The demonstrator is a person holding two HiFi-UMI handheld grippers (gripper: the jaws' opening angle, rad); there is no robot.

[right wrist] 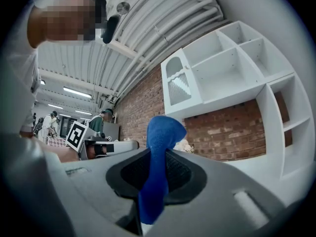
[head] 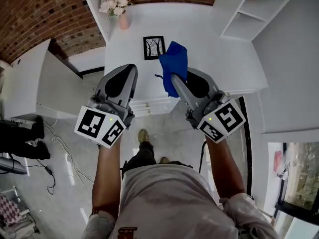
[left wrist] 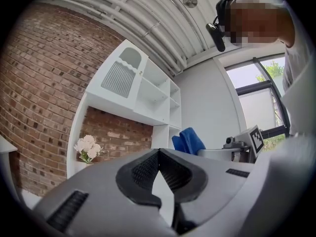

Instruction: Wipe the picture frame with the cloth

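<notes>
1. The right hand-held gripper (head: 175, 81) is clenched on a blue cloth (right wrist: 157, 147). One fold is pinched between the jaws, and the rest is bunched up above them.
2. The left hand-held gripper (head: 128, 72) is clenched on nothing, with its ribbed pads brought together at the tips.
3. Both are held out side by side over the near edge of a white bench (head: 214, 49).
4. The picture frame (head: 154, 47), black-edged with a drawing of bare trees, is found on the bench at 11 o'clock from the cloth and 1 o'clock from the left tips. It is judged not yet touched.
5. A vase of pale flowers (head: 115, 9) is placed at 11 o'clock from the frame, and white shelves (head: 249, 11) at 2 o'clock.
6. The cloth is judged soft, limp and light, so a short pinch with the loose bulk forward should suit wiping.
7. The frame is judged light, stiff and possibly glazed. It could be slid or tipped on the smooth bench, so it would best be steadied at an outer edge, not on its face.
8. The frame is shown only in the head view. The grip on the cloth and the meeting pads are shown clearly only in the gripper views.
</notes>
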